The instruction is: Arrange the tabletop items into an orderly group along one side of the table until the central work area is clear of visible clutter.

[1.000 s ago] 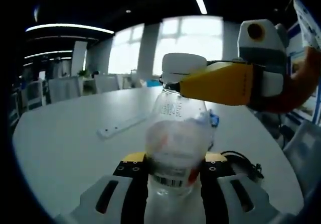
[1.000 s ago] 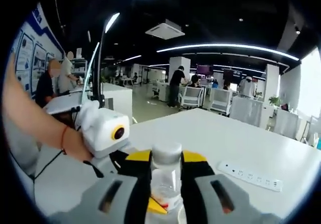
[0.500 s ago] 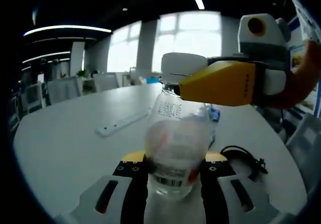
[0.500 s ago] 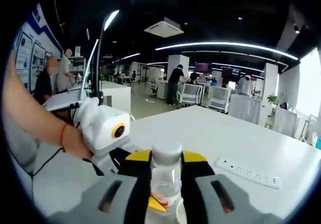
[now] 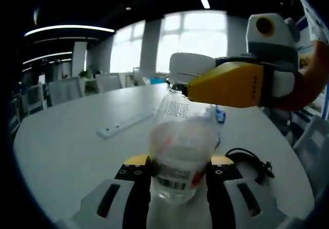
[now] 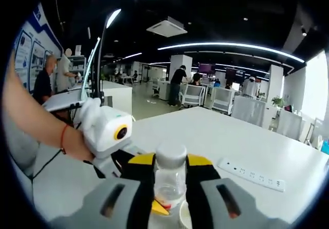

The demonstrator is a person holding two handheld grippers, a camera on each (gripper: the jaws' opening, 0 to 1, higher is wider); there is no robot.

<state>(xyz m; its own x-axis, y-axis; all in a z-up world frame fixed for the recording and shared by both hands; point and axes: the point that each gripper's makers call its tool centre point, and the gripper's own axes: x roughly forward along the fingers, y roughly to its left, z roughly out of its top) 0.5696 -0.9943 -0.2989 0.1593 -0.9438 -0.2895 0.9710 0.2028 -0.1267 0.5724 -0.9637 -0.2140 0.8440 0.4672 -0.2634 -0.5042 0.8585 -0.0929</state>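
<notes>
A clear plastic bottle [image 5: 181, 147] with a white cap [image 5: 192, 66] stands upright between the jaws of my left gripper [image 5: 175, 163], which is shut on its lower body. My right gripper [image 5: 226, 84] comes in from the right, its yellow jaws closed on the bottle's neck just under the cap. In the right gripper view, the cap [image 6: 170, 153] and neck sit between the jaws of my right gripper [image 6: 170, 163]. The left gripper [image 6: 110, 134] lies just to the left, held by a hand with a red wristband.
A white power strip [image 5: 126, 125] [image 6: 252, 174] lies on the white table [image 5: 67, 141]. A black cable [image 5: 249, 165] is coiled to the right of the bottle, and a small blue item [image 5: 219, 117] sits behind it. People stand at far desks.
The bottle's cap has shifted slightly to the right and its base sits a little higher in the left gripper's jaws. Both grippers keep their hold.
</notes>
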